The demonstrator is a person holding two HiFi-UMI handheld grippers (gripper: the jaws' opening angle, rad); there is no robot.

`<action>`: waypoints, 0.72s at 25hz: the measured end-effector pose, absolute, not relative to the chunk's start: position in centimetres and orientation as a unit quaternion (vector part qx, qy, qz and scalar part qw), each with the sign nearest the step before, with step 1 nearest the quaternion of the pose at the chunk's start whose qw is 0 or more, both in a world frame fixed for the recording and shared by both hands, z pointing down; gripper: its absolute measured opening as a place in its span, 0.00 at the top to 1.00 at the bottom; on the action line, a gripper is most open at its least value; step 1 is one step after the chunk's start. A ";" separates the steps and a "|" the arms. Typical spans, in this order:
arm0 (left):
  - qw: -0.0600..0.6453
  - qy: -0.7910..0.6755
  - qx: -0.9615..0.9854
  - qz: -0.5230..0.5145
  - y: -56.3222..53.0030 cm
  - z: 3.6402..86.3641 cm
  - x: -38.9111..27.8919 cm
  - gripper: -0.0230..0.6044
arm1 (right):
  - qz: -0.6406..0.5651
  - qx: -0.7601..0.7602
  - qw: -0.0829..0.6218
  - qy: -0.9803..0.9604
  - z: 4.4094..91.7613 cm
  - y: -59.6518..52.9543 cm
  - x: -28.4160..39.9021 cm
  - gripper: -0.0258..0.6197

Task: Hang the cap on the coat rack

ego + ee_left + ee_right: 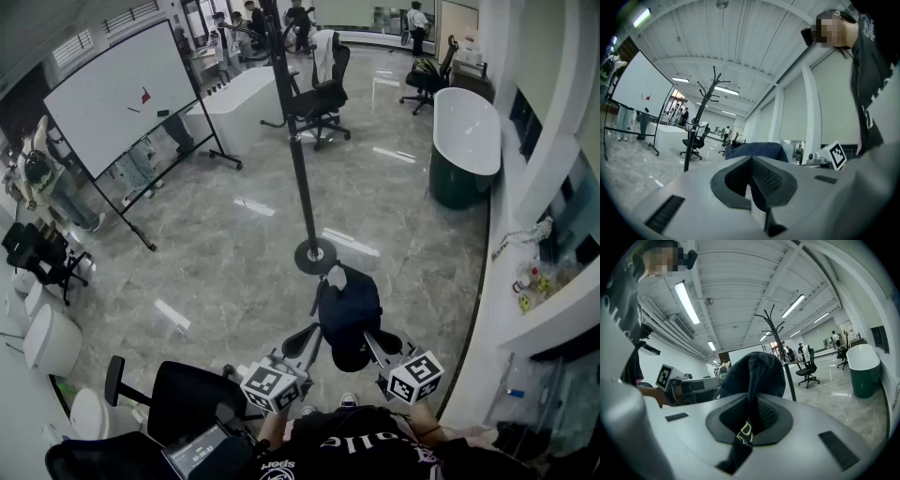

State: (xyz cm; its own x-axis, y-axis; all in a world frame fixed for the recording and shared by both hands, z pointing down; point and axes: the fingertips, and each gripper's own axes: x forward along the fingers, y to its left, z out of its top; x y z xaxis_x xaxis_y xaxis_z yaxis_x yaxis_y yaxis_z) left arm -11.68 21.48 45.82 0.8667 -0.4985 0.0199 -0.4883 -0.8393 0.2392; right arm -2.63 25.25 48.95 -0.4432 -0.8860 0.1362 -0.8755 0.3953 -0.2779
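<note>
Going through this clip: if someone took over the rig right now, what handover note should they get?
Left gripper: shut on the cap.
Right gripper: shut on the same cap, on its other side.
Cap: dark, held up between both grippers in front of the person, clear of the rack.
Coat rack: stands upright straight ahead, apart from the cap.
Done: cap is gripped.
Left: carry it to the rack, hang it there, open both grippers.

The cap (348, 314) sits just before the coat rack (298, 159), whiteboard (117, 89) far left, bathtub (466, 131) far right.
</note>
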 end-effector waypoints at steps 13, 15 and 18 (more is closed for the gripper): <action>0.141 -0.259 0.955 0.012 21.3 47.3 -9.5 0.96 | -0.163 -0.517 0.028 0.840 50.2 23.6 -0.4 0.92; 0.143 -0.260 0.955 0.015 20.5 47.6 -9.4 0.96 | -0.164 -0.517 0.028 0.840 50.4 22.8 -0.3 0.92; 0.145 -0.251 0.957 0.017 19.0 47.8 -8.8 0.96 | -0.164 -0.521 0.029 0.837 50.6 21.3 0.2 0.92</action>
State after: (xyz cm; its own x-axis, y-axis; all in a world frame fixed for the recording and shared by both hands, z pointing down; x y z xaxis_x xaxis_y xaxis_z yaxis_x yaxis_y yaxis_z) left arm -8.77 19.04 47.78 0.8731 -0.4763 0.1046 -0.4859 -0.8318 0.2683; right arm 0.18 21.29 50.61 -0.4547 -0.8821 0.1228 -0.8631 0.4024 -0.3052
